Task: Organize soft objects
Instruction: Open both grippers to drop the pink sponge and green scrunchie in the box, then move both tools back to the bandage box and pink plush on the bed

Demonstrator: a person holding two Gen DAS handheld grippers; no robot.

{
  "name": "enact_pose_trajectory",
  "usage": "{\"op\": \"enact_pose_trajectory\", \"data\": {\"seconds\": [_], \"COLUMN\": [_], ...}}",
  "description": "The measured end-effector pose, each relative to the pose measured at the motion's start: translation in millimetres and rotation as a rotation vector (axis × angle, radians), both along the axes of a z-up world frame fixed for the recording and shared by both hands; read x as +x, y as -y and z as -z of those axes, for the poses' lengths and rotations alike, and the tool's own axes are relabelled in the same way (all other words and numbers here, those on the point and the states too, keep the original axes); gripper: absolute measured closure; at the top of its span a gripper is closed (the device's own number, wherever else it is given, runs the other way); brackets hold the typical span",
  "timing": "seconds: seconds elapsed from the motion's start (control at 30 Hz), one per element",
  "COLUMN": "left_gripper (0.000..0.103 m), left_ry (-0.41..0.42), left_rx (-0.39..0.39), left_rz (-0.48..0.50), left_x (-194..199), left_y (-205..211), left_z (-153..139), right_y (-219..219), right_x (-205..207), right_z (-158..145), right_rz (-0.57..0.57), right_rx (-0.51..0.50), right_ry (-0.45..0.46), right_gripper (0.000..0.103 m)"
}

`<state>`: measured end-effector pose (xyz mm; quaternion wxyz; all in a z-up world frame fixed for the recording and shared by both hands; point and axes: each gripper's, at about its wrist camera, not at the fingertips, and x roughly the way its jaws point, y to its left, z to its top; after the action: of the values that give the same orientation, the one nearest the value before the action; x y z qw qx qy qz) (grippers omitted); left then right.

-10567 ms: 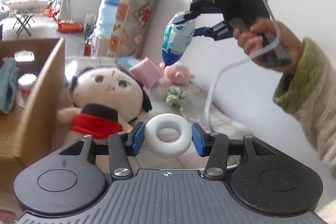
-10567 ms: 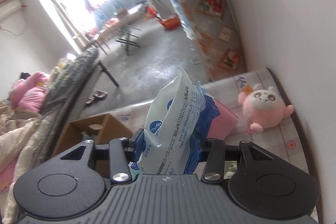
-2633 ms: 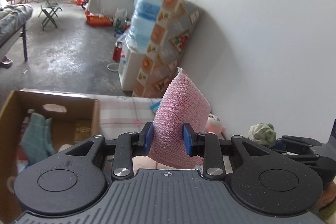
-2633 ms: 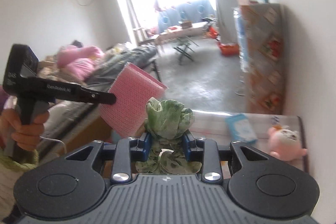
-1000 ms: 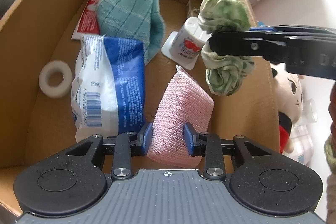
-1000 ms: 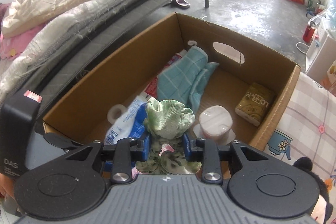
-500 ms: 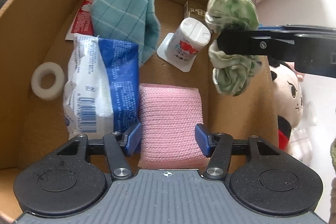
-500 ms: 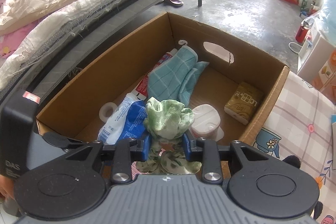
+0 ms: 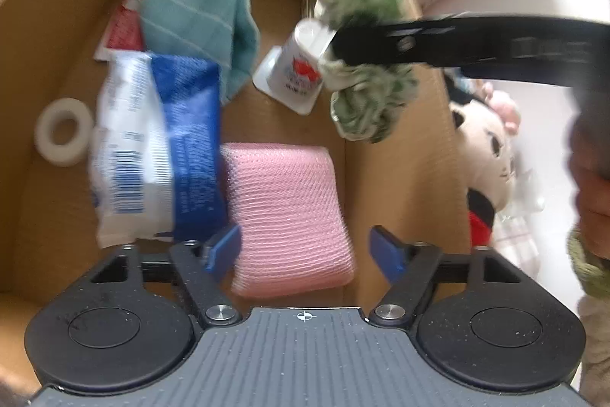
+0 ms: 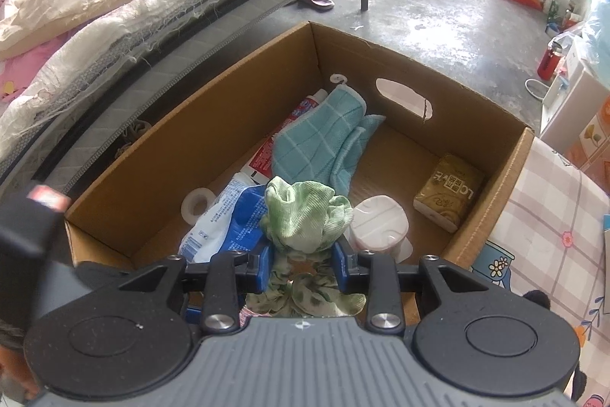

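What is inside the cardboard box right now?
Pink sponge, blue-white packet, white ring, teal cloth, tube, white bottle, tan pack. Anything beneath stays hidden.

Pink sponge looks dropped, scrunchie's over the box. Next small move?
Probably open the right gripper: it holds the green scrunchie over the cardboard box. The left gripper is opening, pads off the pink sponge lying on the box floor.

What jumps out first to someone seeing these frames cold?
Likely the green scrunchie, clamped in the right gripper and hanging above the open cardboard box. Next, the pink mesh sponge lying flat on the box floor beside the blue-and-white packet, between the opening jaws of the left gripper, pads clear of it. A plush doll lies just outside the box's right wall.
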<state>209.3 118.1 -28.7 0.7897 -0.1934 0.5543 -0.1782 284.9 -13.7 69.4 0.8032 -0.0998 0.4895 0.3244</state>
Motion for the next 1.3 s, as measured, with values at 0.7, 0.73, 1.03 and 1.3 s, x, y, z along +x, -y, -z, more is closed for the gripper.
{"op": "enact_pose_trajectory", "data": {"seconds": [0.7, 0.73, 1.03, 1.3], "left_gripper": [0.000, 0.000, 0.000, 0.000], "left_ry": [0.207, 0.211, 0.343, 0.532], "left_rx": [0.096, 0.100, 0.195, 0.308], "left_rz": [-0.147, -0.147, -0.128, -0.100], "left_x": [-36, -37, -49, -70], "left_y": [-33, -32, -8, 36], "left_z": [-28, -29, -53, -99], "right_y": [-16, -9, 87, 187], "right_x": [3, 0, -75, -163], "right_z": [13, 7, -55, -70], "right_rz": [0.021, 0.028, 0.129, 0.306], "right_rx": [-0.055, -0.030, 0.208, 0.311], "right_ry": [0.026, 0.032, 0.239, 0.410], "right_gripper": [0.044, 0.043, 0.002, 0.000]}}
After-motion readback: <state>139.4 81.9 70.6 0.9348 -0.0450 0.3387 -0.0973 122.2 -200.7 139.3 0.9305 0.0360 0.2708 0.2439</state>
